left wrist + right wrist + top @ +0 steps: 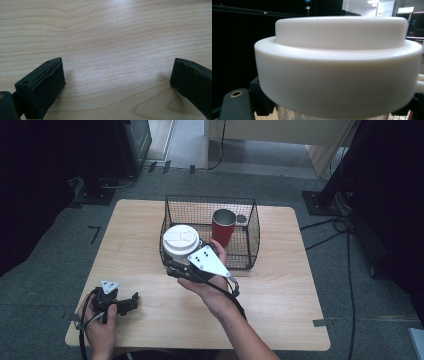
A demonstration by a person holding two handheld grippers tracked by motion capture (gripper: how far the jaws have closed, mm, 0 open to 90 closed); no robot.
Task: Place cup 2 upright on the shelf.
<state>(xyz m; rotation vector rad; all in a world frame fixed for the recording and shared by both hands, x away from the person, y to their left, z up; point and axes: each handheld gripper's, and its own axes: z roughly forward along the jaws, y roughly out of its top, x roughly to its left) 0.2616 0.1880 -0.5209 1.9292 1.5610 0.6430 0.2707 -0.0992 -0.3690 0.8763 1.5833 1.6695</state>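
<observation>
Right gripper (172, 268) clamps the white-lidded jar (180, 241) at the wire basket's (253, 235) near-left corner, carry step. Next: set it beside the red cup (223, 226). Left gripper (131, 301) spread, idle on table (280, 285).

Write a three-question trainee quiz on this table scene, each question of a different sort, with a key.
1. True or false: the red cup stands inside the wire basket.
2. Multiple choice: what does the right gripper hold? A) the red cup B) a container with a white lid C) nothing
3. Fill in: the left gripper is near the table's front-left corner with its jaws ____.

Key
1. True. The cup is upright in the basket.
2. B. The right gripper view shows the white lid close up, above a clear body, with the jaws at its sides.
3. Open. The left gripper view shows bare wood between the jaws.
</observation>
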